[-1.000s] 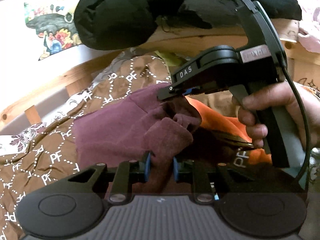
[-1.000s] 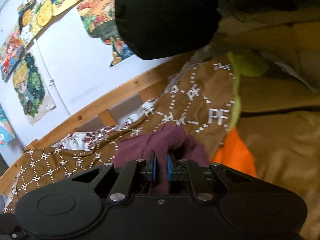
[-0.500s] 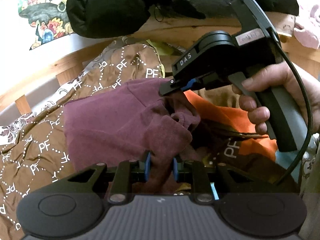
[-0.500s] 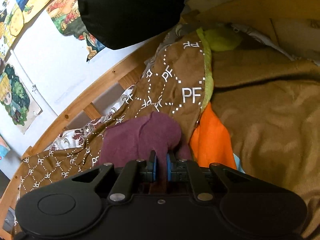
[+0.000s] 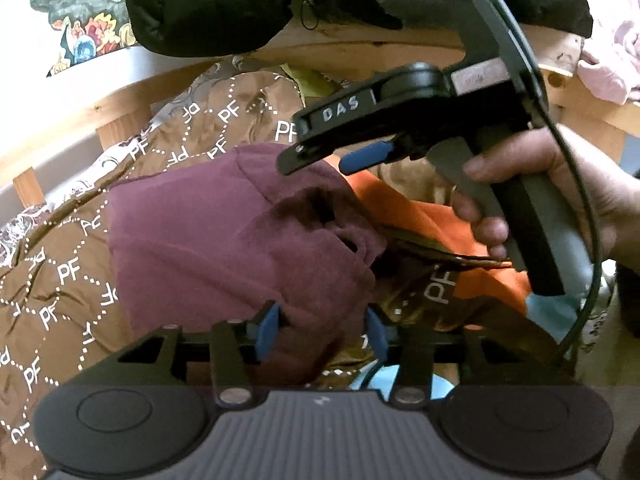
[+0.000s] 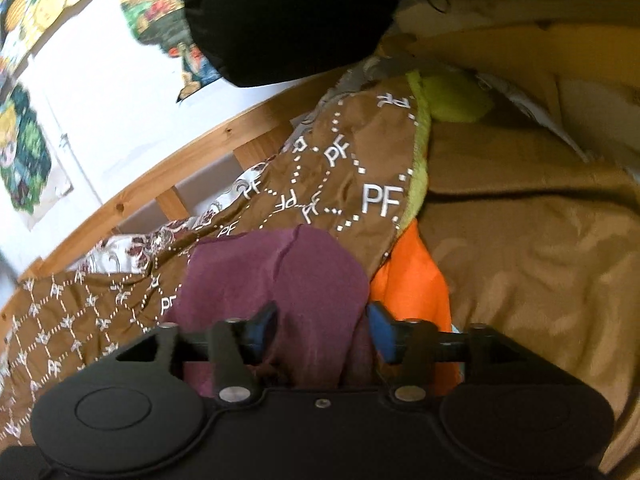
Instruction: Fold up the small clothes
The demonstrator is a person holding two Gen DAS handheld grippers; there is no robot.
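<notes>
A maroon garment (image 5: pixel 224 240) lies bunched on the brown quilt; the right wrist view also shows this garment (image 6: pixel 288 276). My left gripper (image 5: pixel 322 330) sits at its near edge. Its jaws are opening, with a fold of maroon cloth loose between the blue pads (image 5: pixel 268 330). My right gripper (image 6: pixel 322 320) is over the garment's other end, and its jaws are opening too, with cloth lying between them. In the left wrist view the right gripper (image 5: pixel 320 160) hovers just above the garment, held by a hand (image 5: pixel 532 184).
A brown quilt (image 5: pixel 60 272) printed with "PF" covers the bed. An orange garment (image 6: pixel 412 280) lies right of the maroon one, beside a tan blanket (image 6: pixel 520 240). A wooden bed rail (image 6: pixel 168 184) runs behind, and a black padded jacket (image 5: pixel 208 0) hangs above.
Both grippers were shut on the maroon garment; now both pairs of jaws stand apart and the cloth rests slack on the quilt. The hands have hardly shifted.
</notes>
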